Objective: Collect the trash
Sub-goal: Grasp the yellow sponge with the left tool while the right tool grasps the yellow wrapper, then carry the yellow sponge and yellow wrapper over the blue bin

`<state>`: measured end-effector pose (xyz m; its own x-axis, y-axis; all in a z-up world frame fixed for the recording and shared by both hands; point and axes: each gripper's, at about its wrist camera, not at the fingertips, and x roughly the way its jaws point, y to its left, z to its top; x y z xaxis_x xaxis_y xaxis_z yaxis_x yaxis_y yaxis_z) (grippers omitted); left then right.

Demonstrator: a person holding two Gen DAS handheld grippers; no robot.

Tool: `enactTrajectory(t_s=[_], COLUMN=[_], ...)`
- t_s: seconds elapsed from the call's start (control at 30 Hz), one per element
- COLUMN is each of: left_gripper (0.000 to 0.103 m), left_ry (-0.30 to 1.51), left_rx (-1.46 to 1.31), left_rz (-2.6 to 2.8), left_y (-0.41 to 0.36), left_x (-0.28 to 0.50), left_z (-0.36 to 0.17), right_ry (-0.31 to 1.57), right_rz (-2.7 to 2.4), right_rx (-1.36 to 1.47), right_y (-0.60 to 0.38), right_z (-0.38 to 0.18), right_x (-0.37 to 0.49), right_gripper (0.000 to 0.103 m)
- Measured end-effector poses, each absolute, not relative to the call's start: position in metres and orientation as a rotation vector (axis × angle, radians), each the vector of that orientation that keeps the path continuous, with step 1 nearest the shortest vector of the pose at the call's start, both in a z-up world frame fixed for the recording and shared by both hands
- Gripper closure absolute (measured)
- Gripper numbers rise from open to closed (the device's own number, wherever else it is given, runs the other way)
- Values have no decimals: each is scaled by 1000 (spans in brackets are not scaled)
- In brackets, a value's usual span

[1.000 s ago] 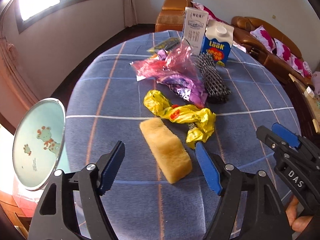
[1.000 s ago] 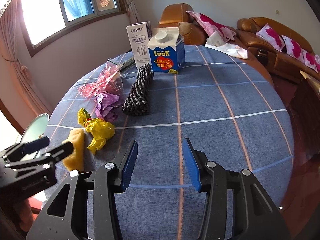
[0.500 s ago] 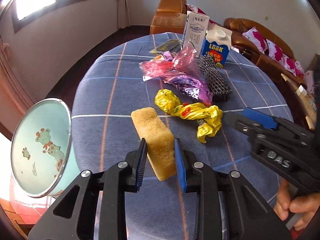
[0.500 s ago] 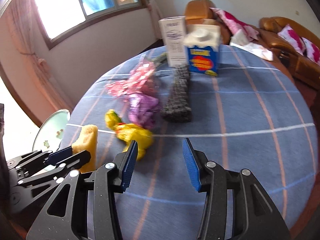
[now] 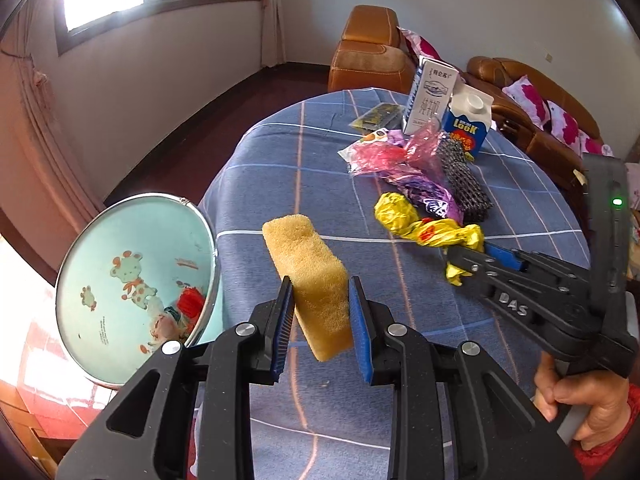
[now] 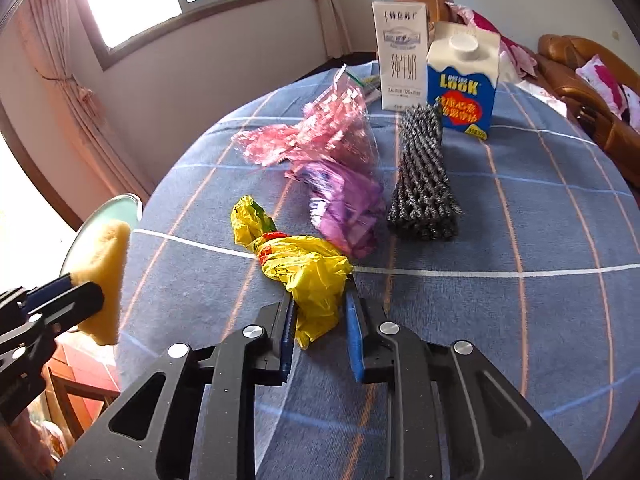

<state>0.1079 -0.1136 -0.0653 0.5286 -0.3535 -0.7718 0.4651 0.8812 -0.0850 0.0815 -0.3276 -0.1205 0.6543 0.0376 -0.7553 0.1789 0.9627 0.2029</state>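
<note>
The yellow sponge [image 5: 310,276] is porous and rough. The yellow wrapper [image 6: 304,270] is thin crinkled plastic with a slight shine; farther off, the pink bag [image 6: 320,132] is clear glossy film and the purple wrapper [image 6: 344,204] looks foil-like. The dark bundle [image 6: 424,180] is knobbly and matt. The two cartons [image 6: 462,80] are smooth printed card. The tablecloth [image 6: 520,220] is matt woven cloth. At the left, the bin [image 5: 120,276] has a shiny metal rim.
</note>
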Motion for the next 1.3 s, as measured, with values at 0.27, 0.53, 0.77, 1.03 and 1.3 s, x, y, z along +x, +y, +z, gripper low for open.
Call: enactTrajectory(t_s=[0.27,0.53,0.77,1.03,1.3], left_gripper=[76,76,76,76,76], left_ry=[868,849,848,850,860], left_rx=[110,138,118,90,64], left_rz=[-434,-345,-307,-270,-233], left_y=[-82,-55,-31,-6,19], left_x=[107,107,110,116,124], left_z=[-59,-58,-59,-63,-69], right_ry=[788,791,795,797,824], right_rz=[-69,-19,2,32,80], right_rx=[286,263,238,208,186], right_y=[-299,-260,-239,-213,-185], right_z=[-92,-86,-85,-82,-85], right_x=[64,72,77,88,100], right_gripper=[80,80,80,80,80])
